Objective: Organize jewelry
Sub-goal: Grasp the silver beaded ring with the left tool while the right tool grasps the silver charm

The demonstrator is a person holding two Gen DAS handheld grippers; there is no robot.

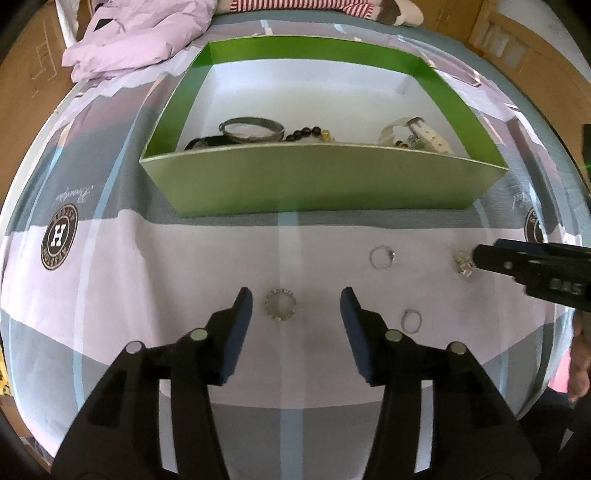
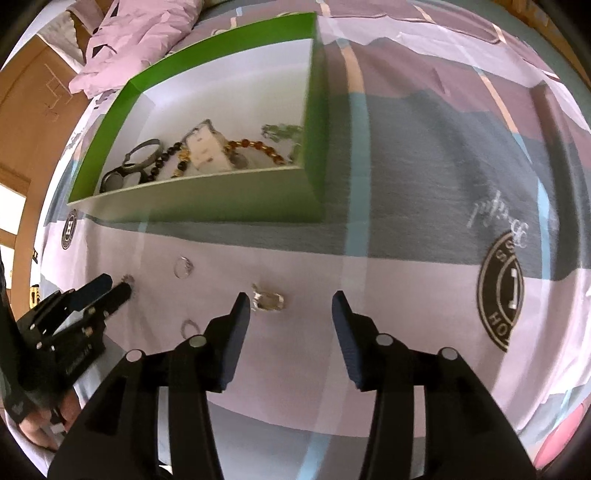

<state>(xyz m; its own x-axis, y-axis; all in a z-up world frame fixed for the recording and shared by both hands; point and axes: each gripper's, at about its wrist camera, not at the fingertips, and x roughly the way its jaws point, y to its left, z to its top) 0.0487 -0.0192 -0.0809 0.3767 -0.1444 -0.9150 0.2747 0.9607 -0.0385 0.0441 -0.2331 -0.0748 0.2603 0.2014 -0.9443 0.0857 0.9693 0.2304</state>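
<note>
A green box with a white inside stands on the bed sheet and holds a silver bangle, black beads and a white strap piece. My left gripper is open, with a studded ring between its fingers on the sheet. A thin ring with a stone and a small plain ring lie to the right. My right gripper is open just over a sparkly ring, which lies beside its left finger. The box also shows in the right wrist view.
A pink quilt is bunched at the far left of the bed. A striped plush toy lies beyond the box. Cardboard boxes stand at both sides. The sheet carries round printed logos.
</note>
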